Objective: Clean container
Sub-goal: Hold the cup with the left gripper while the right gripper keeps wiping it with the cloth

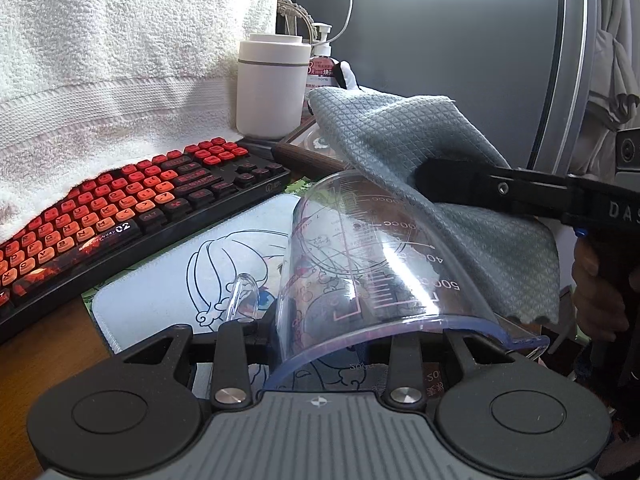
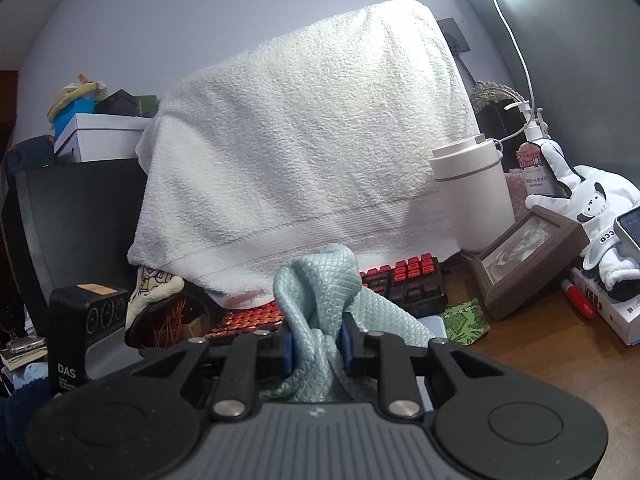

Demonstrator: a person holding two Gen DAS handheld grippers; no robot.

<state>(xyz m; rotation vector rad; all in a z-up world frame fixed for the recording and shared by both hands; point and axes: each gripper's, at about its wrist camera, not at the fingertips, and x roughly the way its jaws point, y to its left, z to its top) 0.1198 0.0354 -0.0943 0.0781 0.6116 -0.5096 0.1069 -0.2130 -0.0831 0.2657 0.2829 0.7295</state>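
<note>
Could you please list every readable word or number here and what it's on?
"DAS": right gripper body; also left gripper's side in the right wrist view.
"02": keyboard.
"500", upside down: measuring cup; other marks unclear.
"CCO": plush toy band.
Pump bottle label, book: too small.

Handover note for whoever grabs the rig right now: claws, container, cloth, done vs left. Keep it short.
Left claw: shut on the clear measuring cup at its rim, cup tipped on its side above the mouse pad, handle toward the keyboard.
Right claw: shut on the grey-blue microfibre cloth, bunched between the blue pads.
In the left wrist view the cloth is draped against the cup's outer wall near its base end.
Done: both things picked up, cloth brought to the cup.
Left: wipe outside and inside, then set both down. How clean the cup is cannot be told.
</note>
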